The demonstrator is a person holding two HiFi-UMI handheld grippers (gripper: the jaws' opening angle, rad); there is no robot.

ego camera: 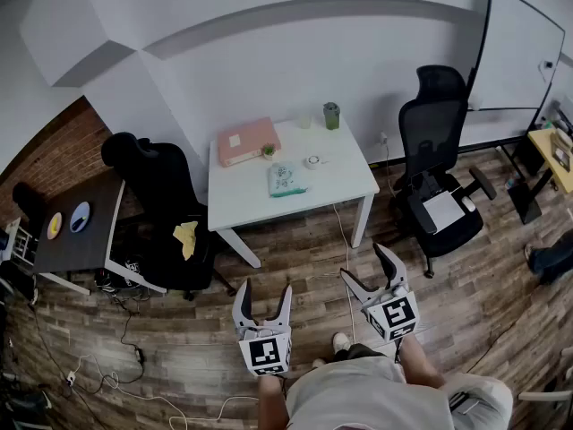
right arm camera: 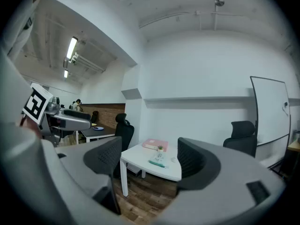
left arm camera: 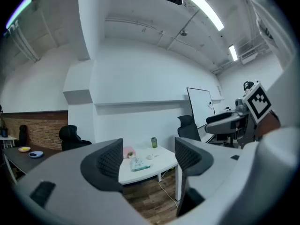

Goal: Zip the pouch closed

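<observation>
A teal patterned pouch (ego camera: 286, 179) lies flat on the white table (ego camera: 336, 186), near its middle. It also shows far off between the jaws in the left gripper view, pouch (left arm camera: 139, 164), and in the right gripper view, pouch (right arm camera: 158, 162). Both grippers are held level over the wooden floor, well short of the table. My left gripper (ego camera: 264, 298) is open with nothing between its jaws. My right gripper (ego camera: 367, 271) is open and empty too. The zipper is too small to make out.
On the table stand a pink box (ego camera: 248, 140), a green cup (ego camera: 332, 115), a tiny plant (ego camera: 268, 151) and a small round white thing (ego camera: 312, 160). Black office chairs (ego camera: 436, 164) (ego camera: 161, 204) flank it. A dark desk (ego camera: 76, 227) is at left, a whiteboard (ego camera: 519, 47) at right. Cables (ego camera: 134, 352) trail on the floor.
</observation>
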